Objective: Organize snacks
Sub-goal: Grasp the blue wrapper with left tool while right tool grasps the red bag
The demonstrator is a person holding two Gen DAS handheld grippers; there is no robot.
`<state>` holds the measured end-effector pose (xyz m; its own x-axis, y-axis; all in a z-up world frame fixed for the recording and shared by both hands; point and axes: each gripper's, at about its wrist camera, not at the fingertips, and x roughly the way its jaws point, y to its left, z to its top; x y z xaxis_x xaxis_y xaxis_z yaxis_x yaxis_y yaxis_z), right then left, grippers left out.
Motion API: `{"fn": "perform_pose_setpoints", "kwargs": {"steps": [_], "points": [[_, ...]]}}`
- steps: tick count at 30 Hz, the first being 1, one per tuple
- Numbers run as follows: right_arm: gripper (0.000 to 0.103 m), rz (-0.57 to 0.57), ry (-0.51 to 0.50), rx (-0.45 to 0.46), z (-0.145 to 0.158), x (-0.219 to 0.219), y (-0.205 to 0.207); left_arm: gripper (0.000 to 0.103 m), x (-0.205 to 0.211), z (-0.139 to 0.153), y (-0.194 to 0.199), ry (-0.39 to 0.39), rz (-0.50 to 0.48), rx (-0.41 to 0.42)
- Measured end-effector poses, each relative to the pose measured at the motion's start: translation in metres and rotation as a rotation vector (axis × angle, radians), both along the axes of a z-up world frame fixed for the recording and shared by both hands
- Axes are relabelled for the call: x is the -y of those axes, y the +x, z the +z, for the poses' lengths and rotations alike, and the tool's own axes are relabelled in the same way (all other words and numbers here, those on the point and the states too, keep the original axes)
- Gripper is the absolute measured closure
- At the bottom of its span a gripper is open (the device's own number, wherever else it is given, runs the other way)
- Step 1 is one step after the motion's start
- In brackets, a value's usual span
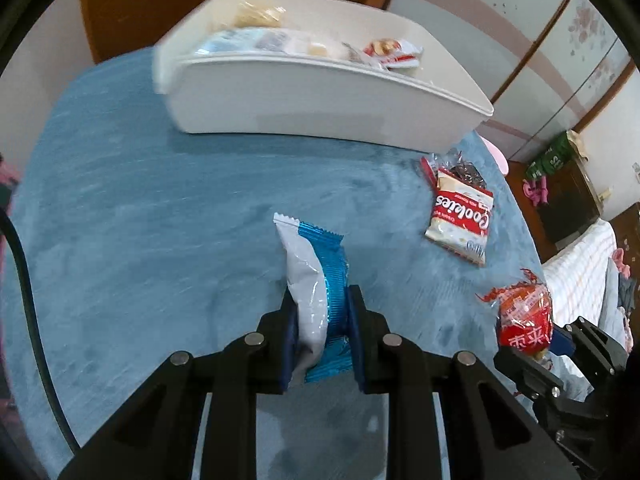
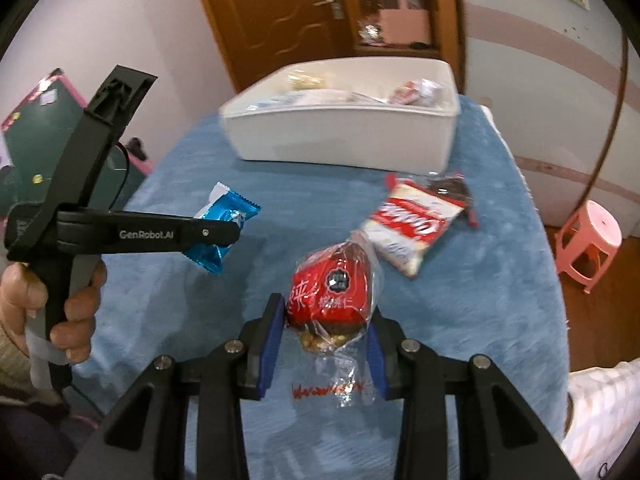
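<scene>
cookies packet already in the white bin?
No, the Cookies packet lies on the blue cloth in front of the white bin.

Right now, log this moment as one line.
left claw: shut on blue packet | right claw: shut on red snack | cookie bag: on cloth | bin: part-filled

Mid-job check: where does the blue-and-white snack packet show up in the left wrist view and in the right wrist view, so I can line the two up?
Left wrist: the blue-and-white snack packet is at centre, low, clamped between the left gripper fingers.
Right wrist: it sits left of centre, held by the left gripper seen side-on.
Shared landmark: the white bin at the far end of the blue cloth, beyond the Cookies packet.
</scene>
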<state>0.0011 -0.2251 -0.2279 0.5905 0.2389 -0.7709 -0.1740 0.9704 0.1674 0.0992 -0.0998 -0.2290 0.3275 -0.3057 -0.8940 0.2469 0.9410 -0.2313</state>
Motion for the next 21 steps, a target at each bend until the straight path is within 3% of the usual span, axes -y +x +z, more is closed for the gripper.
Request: {"fn": "perform_pose_setpoints", "kwargs": {"steps": [12, 21], "points": [[0.065, 0.064, 0.018, 0.126, 0.063, -0.044, -0.019, 0.082, -0.033, 0.076, -0.039, -0.035, 0.002, 0.144], [0.065, 0.012, 0.016, 0.194, 0.105, -0.047, 0.007, 0.082, -0.032, 0.113, -0.026, -0.022, 0.005, 0.214]]}}
